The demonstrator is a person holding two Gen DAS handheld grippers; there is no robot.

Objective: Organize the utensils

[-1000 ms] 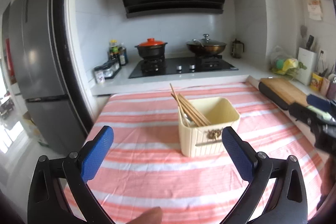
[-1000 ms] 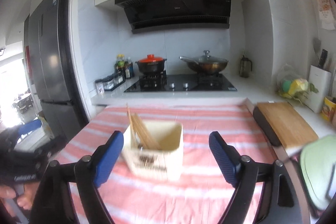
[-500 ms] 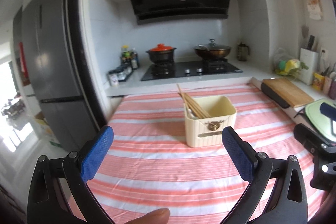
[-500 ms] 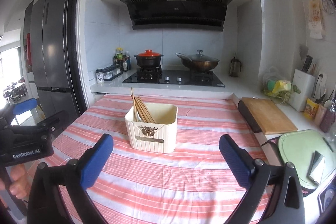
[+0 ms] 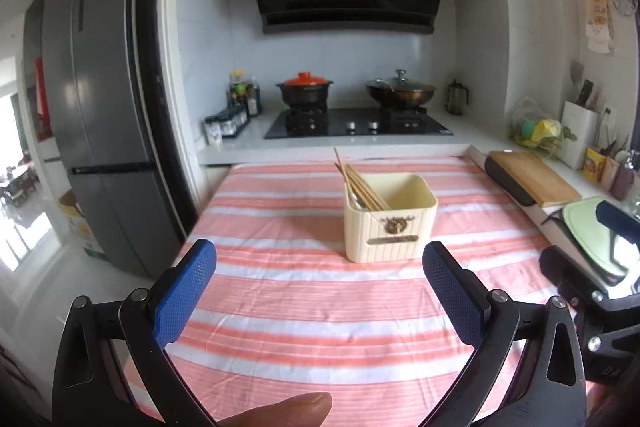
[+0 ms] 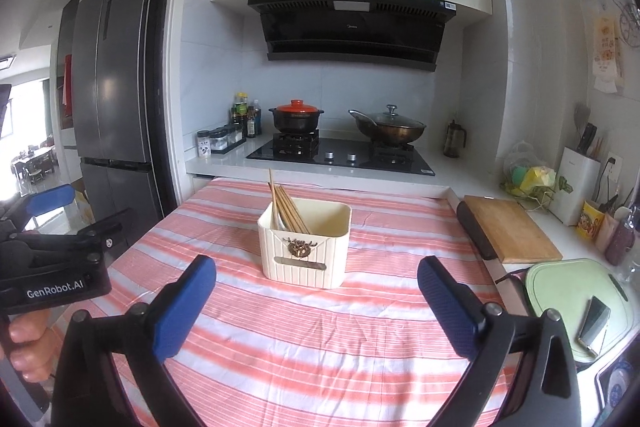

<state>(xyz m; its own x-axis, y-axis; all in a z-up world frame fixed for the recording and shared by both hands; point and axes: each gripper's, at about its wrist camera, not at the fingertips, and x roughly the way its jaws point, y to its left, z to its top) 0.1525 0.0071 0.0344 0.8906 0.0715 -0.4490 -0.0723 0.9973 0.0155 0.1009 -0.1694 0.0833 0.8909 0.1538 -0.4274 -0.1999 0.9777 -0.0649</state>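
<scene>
A cream utensil holder [image 5: 390,223] stands on the pink striped tablecloth [image 5: 304,291]; it also shows in the right wrist view [image 6: 305,245]. Wooden chopsticks [image 5: 360,185] and a spoon lean in its left side, seen too in the right wrist view [image 6: 289,207]. My left gripper [image 5: 320,291] is open and empty, held back from the holder. My right gripper [image 6: 316,303] is open and empty, also short of the holder. The left gripper's body [image 6: 52,267] shows at the left of the right wrist view.
A wooden cutting board [image 6: 510,229] lies at the table's right edge. A green board [image 6: 576,303] with a small dark object sits nearer right. A stove [image 6: 340,155] with a red-lidded pot and a wok stands behind. A fridge [image 5: 100,123] is at left.
Both grippers have drawn back and up from the holder, which now looks smaller and farther. Both stayed open and empty.
</scene>
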